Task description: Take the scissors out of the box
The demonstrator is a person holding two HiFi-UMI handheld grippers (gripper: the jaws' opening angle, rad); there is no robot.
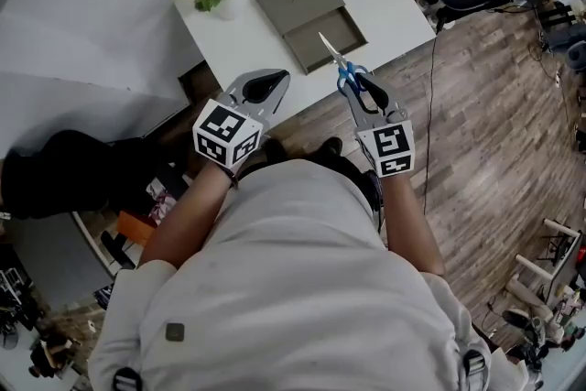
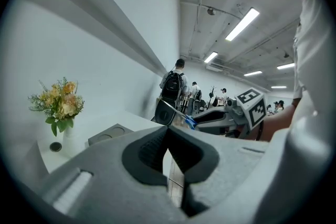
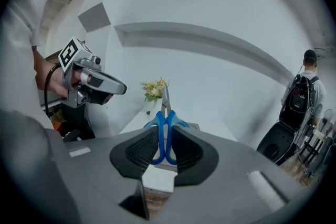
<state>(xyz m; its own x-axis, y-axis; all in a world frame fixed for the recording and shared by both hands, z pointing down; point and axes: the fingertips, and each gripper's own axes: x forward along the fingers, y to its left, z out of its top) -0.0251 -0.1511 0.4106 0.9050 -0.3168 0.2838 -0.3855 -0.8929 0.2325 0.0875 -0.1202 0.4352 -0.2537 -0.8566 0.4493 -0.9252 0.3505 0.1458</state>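
Right gripper (image 1: 355,87) lifting scissors (image 1: 341,64) clear of the box (image 1: 311,14)

Right jaws are closing partway on the blue handle loops – pads pressing both sides in the right gripper view, scissors (image 3: 164,128) standing between them, nothing else held. The long axis is running straight out along the gripper's own line, with the blades pointing away from the person toward the box, tip hanging near the open tray's near corner and the handles sitting over the near edge of the table (image 1: 394,5). Judging the scissors already out – any set-down would be going on bare tabletop beside the box. Left gripper (image 1: 265,87) is hovering just to the left, jaw tips meeting on nothing, well apart from the scissors; the right hand is doing the carrying
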